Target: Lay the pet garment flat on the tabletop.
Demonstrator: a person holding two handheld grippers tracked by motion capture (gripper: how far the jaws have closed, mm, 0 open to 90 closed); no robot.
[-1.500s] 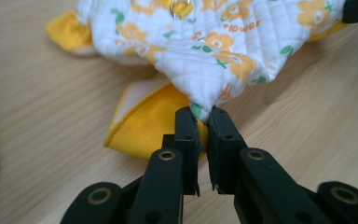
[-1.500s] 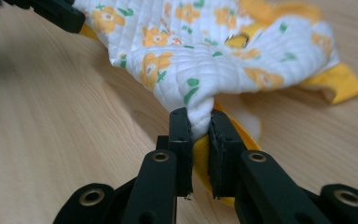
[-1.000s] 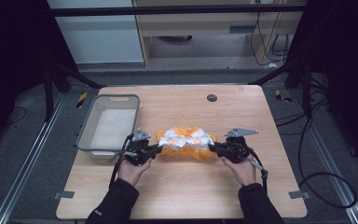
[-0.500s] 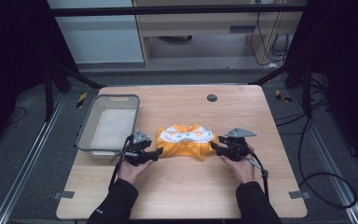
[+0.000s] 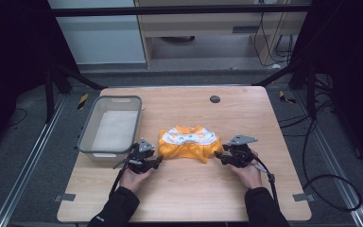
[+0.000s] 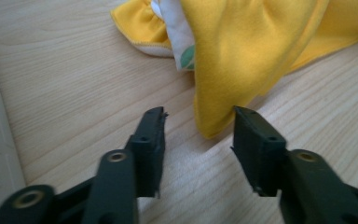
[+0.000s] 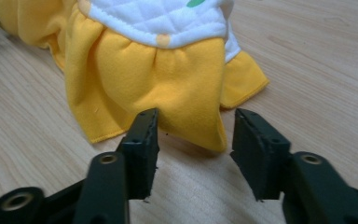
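A small yellow garment (image 5: 189, 143) with a white quilted collar lies folded on the wooden table (image 5: 198, 198), near its middle. My left gripper (image 5: 157, 161) rests at the garment's left front corner, open, with a yellow fabric corner (image 6: 223, 93) just beyond its jaws. At the right front corner sits my right gripper (image 5: 219, 157), also open. The yellow hem (image 7: 168, 107) lies just ahead of the right gripper's (image 7: 193, 126) jaws, with nothing pinched between them. The left gripper (image 6: 198, 123) holds nothing either.
A grey plastic basket (image 5: 90, 142) with a white lining stands on the table's left side, close to my left hand. A round dark grommet (image 5: 214, 99) sits at the far edge. Dark frame legs and cables surround the table.
The garment was stretched and crumpled between both grippers; now it lies folded flat, farther from me. Both grippers have let go and pulled back slightly to its front corners.
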